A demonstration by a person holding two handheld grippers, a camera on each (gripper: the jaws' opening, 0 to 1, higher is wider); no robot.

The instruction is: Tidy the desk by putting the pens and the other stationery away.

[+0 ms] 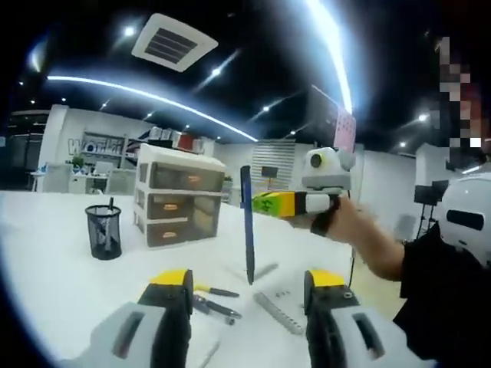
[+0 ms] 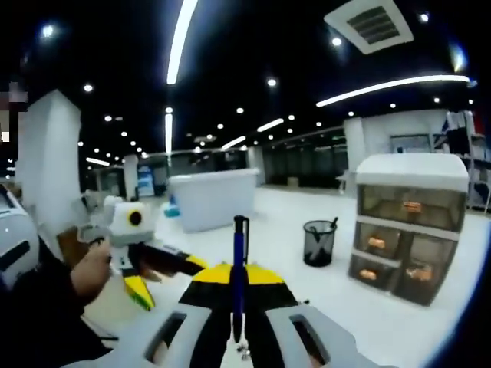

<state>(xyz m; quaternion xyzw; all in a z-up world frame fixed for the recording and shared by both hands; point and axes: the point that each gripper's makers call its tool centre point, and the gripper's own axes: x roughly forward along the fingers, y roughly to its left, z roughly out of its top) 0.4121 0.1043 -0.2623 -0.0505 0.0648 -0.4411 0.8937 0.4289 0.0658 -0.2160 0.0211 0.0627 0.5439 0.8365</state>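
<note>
Blue pen (image 2: 238, 268) upright, clenched in my right fingers (image 2: 236, 307), raised above the table (image 1: 54, 253); my left fingers (image 1: 249, 295) released, holding nothing; mesh pen cup (image 1: 103, 231) just beside drawer unit (image 1: 178, 195); pliers (image 1: 215, 305) lie below.

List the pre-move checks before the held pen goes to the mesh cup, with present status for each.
1. Right gripper clamped on blue pen: ok, jaws closed on it.
2. Pen upright: ok, hangs vertically in the left gripper view.
3. Mesh pen cup standing, top open: ok; one pen already inside.
4. Left gripper free: ok, jaws open, nothing between.
5. Path to cup past drawer unit: cannot tell.
6. Loose stationery on desk: not ok, items remain near the left gripper.
</note>
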